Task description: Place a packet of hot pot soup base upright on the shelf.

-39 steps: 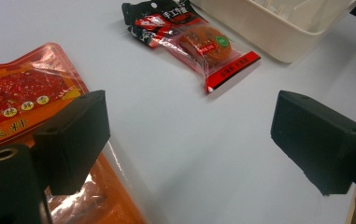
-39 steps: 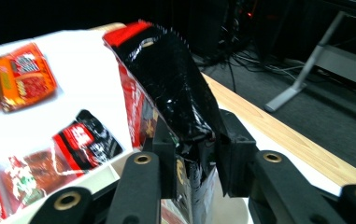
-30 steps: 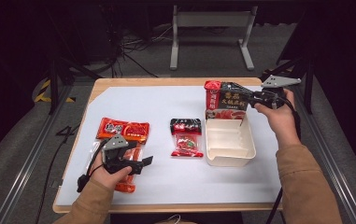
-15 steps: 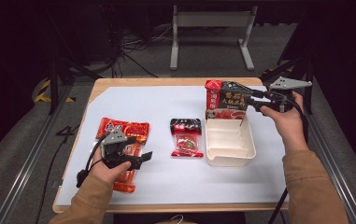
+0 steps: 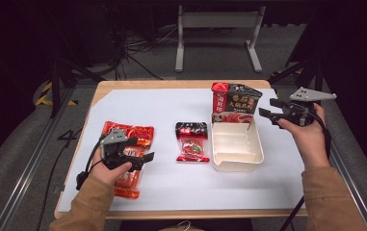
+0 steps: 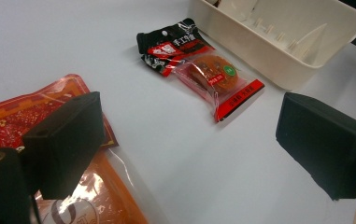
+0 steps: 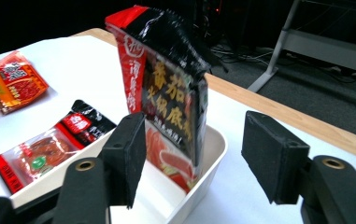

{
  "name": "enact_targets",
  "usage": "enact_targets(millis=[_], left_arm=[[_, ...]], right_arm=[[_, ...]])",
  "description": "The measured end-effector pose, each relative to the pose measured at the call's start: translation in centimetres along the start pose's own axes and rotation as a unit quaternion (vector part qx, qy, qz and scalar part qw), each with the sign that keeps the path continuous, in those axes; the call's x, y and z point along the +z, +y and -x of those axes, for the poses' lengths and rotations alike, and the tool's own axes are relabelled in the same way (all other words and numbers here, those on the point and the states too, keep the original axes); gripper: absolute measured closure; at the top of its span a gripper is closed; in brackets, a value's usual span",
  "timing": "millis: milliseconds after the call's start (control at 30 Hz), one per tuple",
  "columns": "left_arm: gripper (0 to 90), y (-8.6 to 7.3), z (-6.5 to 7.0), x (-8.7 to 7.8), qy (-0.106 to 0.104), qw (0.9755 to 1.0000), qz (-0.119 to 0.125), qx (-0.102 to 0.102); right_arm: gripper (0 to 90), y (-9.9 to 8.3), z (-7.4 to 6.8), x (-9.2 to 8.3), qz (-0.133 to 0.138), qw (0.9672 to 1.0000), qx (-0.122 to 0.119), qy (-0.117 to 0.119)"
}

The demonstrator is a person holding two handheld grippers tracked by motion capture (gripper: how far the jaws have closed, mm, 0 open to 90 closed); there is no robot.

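Beside the cream bin (image 5: 236,156), my right tool (image 5: 268,109), jaws just opened and empty, could topple the upright black packet (image 5: 241,103) if bumped.

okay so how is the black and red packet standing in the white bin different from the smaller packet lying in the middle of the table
The black and red packet stands upright at the far end of the white bin; the smaller packet lies flat on the table beside the bin. The standing one is larger and opaque, with big yellow characters; the smaller one has a clear window showing its orange-red contents. Both are red and black sealed packets, and neither is held.
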State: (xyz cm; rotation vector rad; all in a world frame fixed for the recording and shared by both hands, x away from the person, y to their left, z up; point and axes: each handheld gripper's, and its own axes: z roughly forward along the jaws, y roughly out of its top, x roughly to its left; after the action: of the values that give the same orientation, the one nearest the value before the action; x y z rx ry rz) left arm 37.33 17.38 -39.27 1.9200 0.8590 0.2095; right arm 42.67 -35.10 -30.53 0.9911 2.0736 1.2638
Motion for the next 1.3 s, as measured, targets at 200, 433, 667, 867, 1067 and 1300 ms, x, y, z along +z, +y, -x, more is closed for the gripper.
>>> enact_targets(millis=[200,433,667,867,1067,1300], left_arm=[[8.9,0.3,-0.2,-0.7,0.002,1.0,0.006,0.001],[9.0,0.9,-0.6,-1.8,0.01,0.9998,0.012,0.009],[8.5,1.5,-1.0,-3.3,0.018,0.9994,0.013,0.027],[6.9,2.5,-1.2,-4.4,0.015,0.9991,0.012,0.039],[6.9,3.6,-1.4,-5.2,0.014,0.9985,0.016,0.051],[6.8,5.5,-2.4,-5.4,0.026,0.9971,0.002,0.072]], right_arm=[[36.1,-1.9,-1.0,-1.0,-0.012,0.9999,0.0,-0.006],[35.1,-3.7,-1.6,-1.4,-0.024,0.9995,0.019,-0.009],[33.8,-5.8,-1.7,-1.7,-0.027,0.999,0.036,-0.003],[30.3,-7.5,-1.5,-1.5,-0.045,0.9984,0.034,-0.006],[29.3,-8.1,-1.5,-1.2,-0.051,0.9983,0.028,-0.009],[27.7,-9.1,-1.4,-0.8,-0.052,0.998,0.033,-0.015]])
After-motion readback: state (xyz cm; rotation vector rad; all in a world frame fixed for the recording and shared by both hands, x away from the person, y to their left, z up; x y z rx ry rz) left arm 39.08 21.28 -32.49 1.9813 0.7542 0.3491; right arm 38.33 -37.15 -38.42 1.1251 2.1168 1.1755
